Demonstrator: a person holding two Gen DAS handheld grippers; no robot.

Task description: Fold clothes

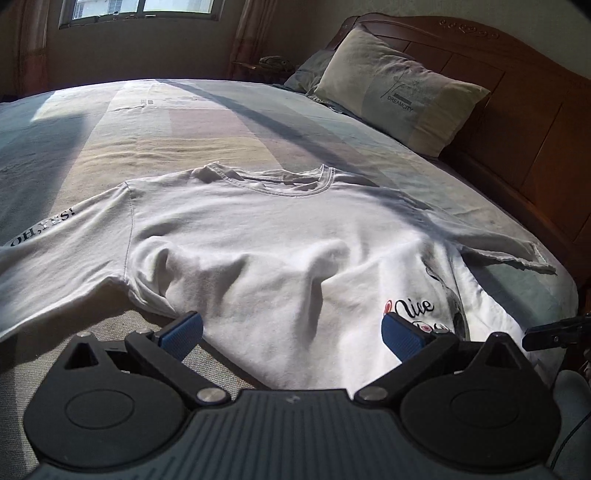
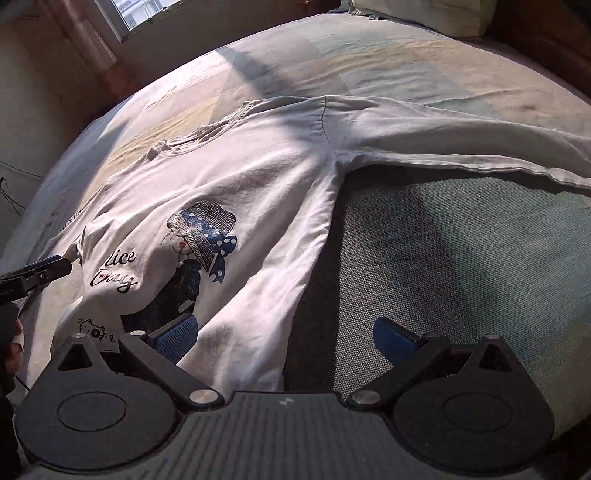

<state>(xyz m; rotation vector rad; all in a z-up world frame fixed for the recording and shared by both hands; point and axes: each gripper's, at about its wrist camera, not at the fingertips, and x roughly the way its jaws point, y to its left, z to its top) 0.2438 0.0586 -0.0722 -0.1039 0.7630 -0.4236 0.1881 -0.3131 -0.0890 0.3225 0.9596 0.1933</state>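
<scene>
A white long-sleeved T-shirt (image 1: 258, 236) lies spread face up on the bed, collar toward the far side, sleeves out to both sides. It also shows in the right wrist view (image 2: 258, 177), with a printed girl in a blue hat and the words "Nice Day". My left gripper (image 1: 291, 332) is open, low over the shirt's lower left part, its blue pads (image 1: 181, 332) wide apart. My right gripper (image 2: 284, 338) is open over the shirt's lower right hem and side edge. Neither holds cloth.
The bed (image 1: 221, 122) has a pastel striped sheet. Pillows (image 1: 399, 96) lean on the wooden headboard (image 1: 517, 110) at the right. A window (image 1: 140, 11) is on the far wall. The right gripper's tip (image 1: 554, 332) shows at the left view's right edge.
</scene>
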